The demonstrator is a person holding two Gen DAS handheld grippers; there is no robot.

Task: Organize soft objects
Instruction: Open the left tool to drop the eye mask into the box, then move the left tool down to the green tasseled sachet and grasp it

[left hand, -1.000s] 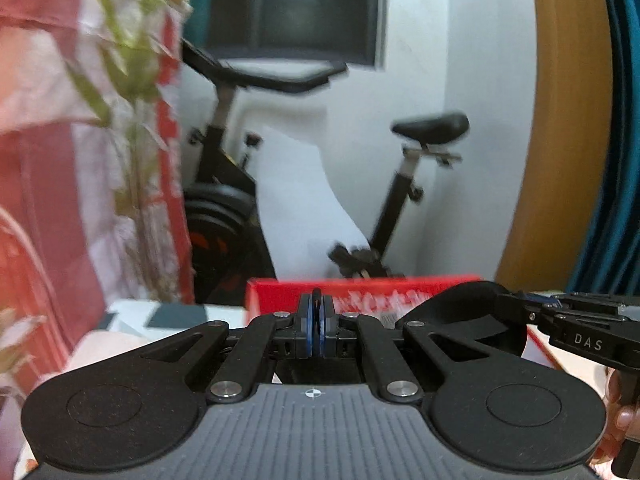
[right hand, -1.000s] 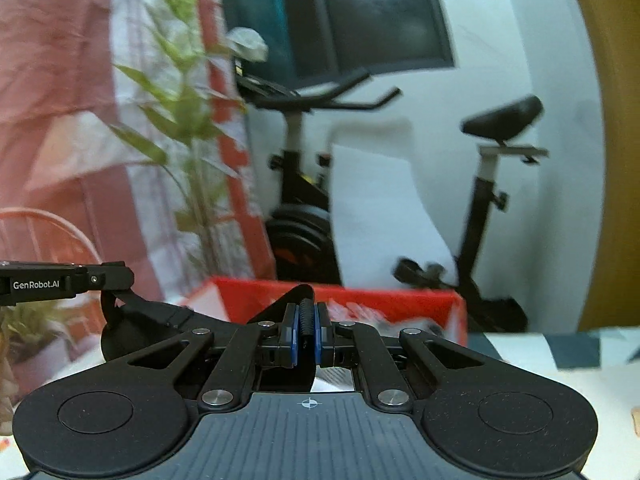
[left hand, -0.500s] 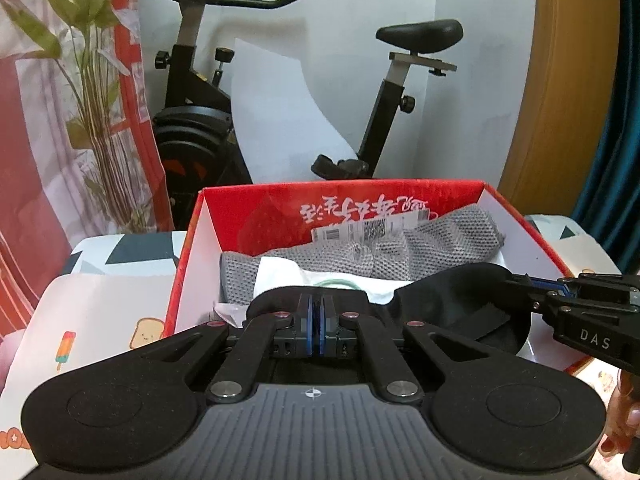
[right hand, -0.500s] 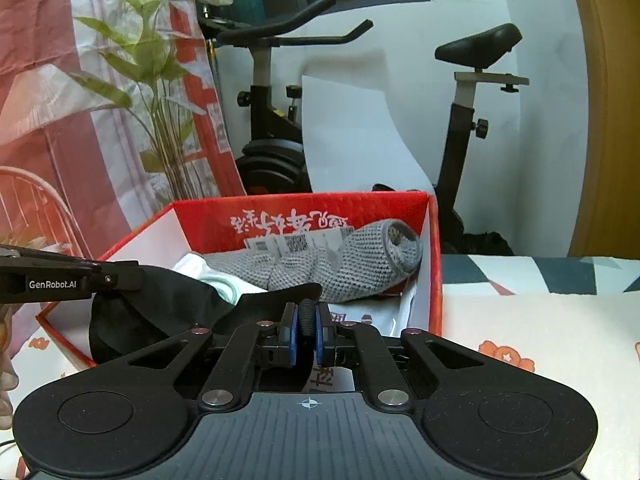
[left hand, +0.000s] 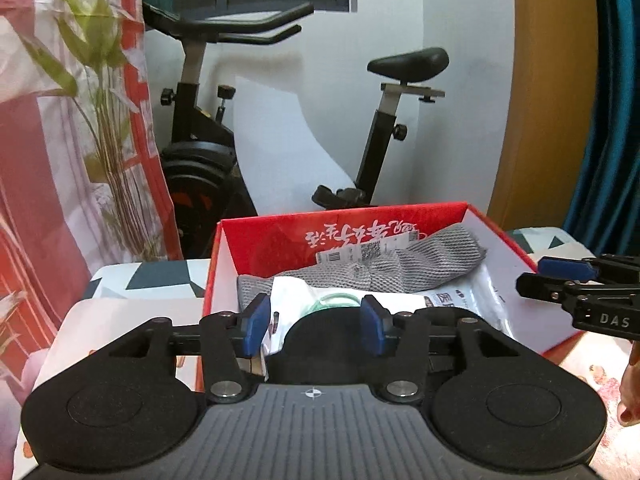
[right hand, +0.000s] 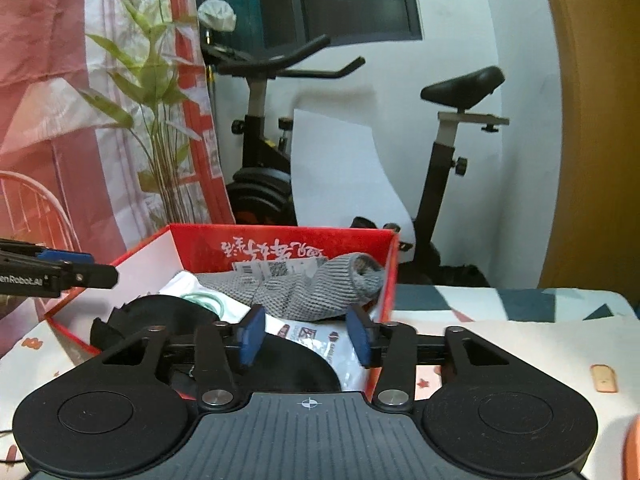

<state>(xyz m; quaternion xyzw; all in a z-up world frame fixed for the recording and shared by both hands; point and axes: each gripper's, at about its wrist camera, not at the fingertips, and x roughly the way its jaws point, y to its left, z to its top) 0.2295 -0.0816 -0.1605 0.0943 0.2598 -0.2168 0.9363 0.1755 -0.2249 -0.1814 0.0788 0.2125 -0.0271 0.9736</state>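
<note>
Far left: printed curtain (left hand: 60,160) and a green plant (left hand: 100,92), standing past the table's (left hand: 132,280) far edge.

Your left tongs (left hand: 313,328): jaws opening, blue pads (left hand: 252,330) apart, poised over the near-left part of the red box (left hand: 224,264). The black cloth (left hand: 320,336) lies below and between the pads; neither pad presses on it.

Centre, on the table: the red box, open-topped, with white inner walls and white lettering on its far wall. Contents, left to right: black cloth at the near side; white plastic packet (left hand: 296,296) with a green ring (left hand: 336,300) showing through it; grey knit item (left hand: 420,264) with a paper barcode tag (left hand: 360,252), lying along the far wall toward the right corner.

Your right tongs (right hand: 306,338): jaws opening, pads spread over the box's near-right part, above the black cloth and a printed white packet (right hand: 320,340). They hold nothing.

Behind the box: exercise bike (left hand: 200,128) against the white wall.

Right: patterned tablecloth (right hand: 520,320); a small biscuit-coloured piece (right hand: 604,378) lies near the right edge.
</note>
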